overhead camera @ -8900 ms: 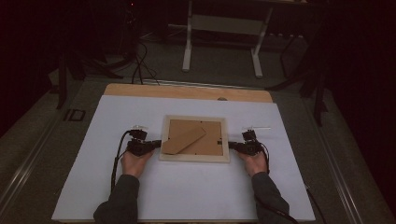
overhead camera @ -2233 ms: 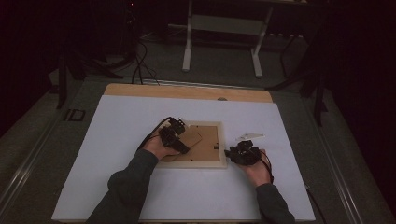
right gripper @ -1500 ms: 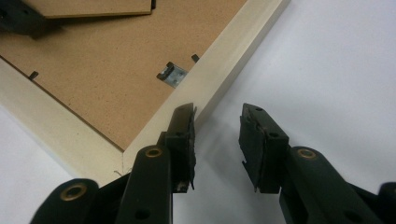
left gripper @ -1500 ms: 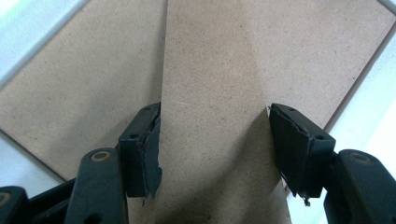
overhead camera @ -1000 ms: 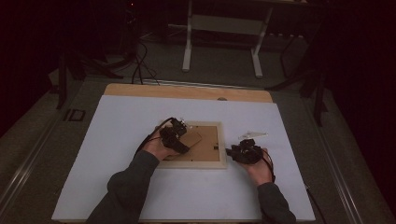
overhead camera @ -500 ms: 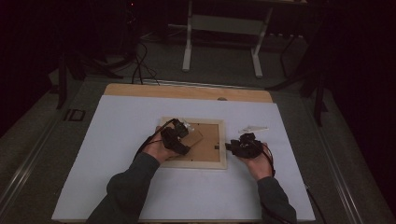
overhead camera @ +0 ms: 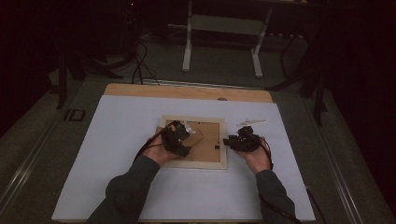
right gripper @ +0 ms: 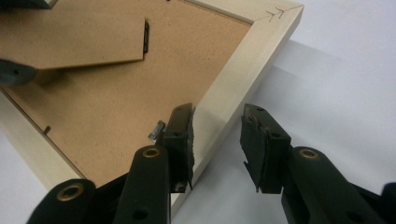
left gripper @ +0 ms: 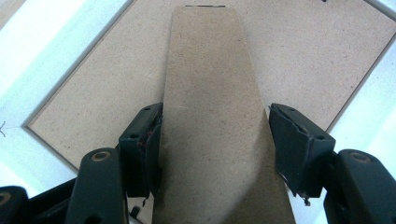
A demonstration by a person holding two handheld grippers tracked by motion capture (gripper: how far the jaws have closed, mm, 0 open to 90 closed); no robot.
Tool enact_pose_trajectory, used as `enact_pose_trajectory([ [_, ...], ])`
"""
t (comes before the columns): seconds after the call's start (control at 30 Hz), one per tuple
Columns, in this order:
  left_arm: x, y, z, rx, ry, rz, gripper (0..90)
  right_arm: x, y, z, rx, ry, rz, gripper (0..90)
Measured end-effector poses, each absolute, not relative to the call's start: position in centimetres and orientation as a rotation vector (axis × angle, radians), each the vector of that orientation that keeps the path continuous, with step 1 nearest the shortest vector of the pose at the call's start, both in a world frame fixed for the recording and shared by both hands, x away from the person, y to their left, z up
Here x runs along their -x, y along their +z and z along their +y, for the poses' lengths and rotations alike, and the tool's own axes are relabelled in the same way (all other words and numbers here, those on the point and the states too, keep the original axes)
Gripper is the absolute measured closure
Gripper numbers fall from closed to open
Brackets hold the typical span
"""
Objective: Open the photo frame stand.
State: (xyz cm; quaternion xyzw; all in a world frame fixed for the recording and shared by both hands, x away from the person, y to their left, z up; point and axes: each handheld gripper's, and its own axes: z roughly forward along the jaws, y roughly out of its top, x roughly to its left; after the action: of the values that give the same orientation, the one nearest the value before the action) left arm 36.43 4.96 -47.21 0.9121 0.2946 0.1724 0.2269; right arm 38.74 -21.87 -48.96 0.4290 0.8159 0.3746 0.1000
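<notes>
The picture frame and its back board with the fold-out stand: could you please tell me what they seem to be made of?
The frame looks like pale, unvarnished wood: matte, light cream, with a mitred corner joint and a pencil mark. The back board and the stand look like brown pressed fibreboard, speckled, dull and grainless; it could also be thick cardboard. The small clip looks like grey metal.

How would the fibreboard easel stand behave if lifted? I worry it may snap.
The stand looks thin and flat, so probably light and fairly stiff. It seems fixed at one small hinge, so forcing it could tear it there. Its matt surface should grip well.
</notes>
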Motion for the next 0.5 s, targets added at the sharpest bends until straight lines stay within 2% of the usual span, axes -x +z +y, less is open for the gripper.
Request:
enact_pose_trajectory([
  [0.5, -35.2, -47.3, 4.6, -2.499, 0.597, 0.77, 39.1, -41.2, -49.2, -21.3, -1.343, 1.104, 2.484, 54.7],
])
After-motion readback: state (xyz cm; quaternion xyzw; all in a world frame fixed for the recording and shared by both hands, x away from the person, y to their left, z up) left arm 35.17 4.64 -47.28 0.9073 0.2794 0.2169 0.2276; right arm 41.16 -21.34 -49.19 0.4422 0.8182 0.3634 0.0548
